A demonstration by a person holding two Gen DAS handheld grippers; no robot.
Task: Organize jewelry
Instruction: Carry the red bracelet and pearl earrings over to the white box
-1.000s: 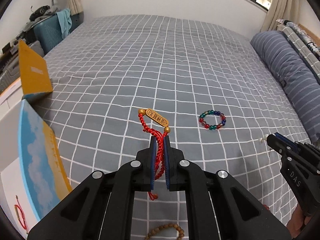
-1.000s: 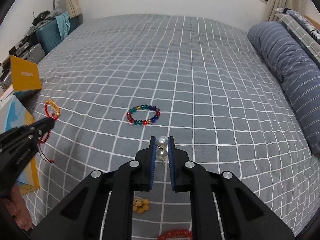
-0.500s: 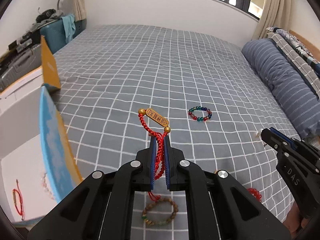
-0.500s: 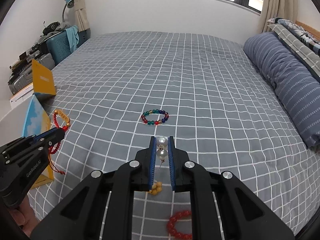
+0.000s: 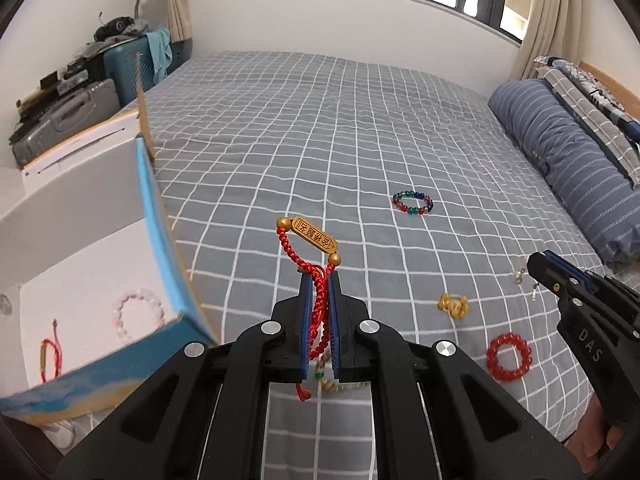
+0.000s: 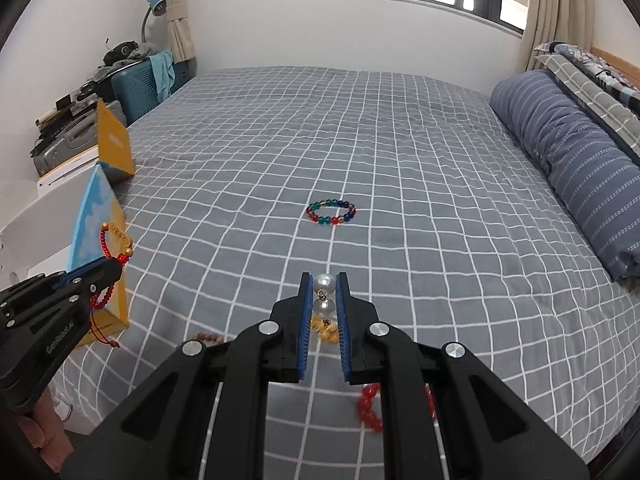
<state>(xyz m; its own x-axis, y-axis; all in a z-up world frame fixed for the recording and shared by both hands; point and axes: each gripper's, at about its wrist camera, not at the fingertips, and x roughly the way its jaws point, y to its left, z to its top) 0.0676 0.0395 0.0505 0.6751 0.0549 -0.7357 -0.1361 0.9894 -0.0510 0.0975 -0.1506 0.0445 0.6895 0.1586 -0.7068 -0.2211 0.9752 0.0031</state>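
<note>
My left gripper (image 5: 319, 276) is shut on a red cord bracelet with a gold plate (image 5: 312, 236), held above the grey checked bed beside an open blue box (image 5: 160, 216). In the box lie a pale bead bracelet (image 5: 138, 312) and a red cord bracelet (image 5: 50, 360). My right gripper (image 6: 324, 282) is shut on a pair of pearl earrings (image 6: 323, 294). On the bed lie a multicoloured bead bracelet (image 6: 331, 213), a gold piece (image 5: 452, 306), a red bead bracelet (image 5: 509, 357) and a wooden bead bracelet partly hidden under the left gripper.
A striped blue bolster (image 6: 576, 152) lines the bed's right side. A yellow box lid (image 6: 114, 144) stands at the bed's left edge, with suitcases (image 6: 136, 84) and clutter beyond. A hand shows at the lower corners of both views.
Both grippers have drawn back from the far bed and lifted a little, each still holding its piece. The blue box's inside and more bracelets near the bed's front edge have come into view.
</note>
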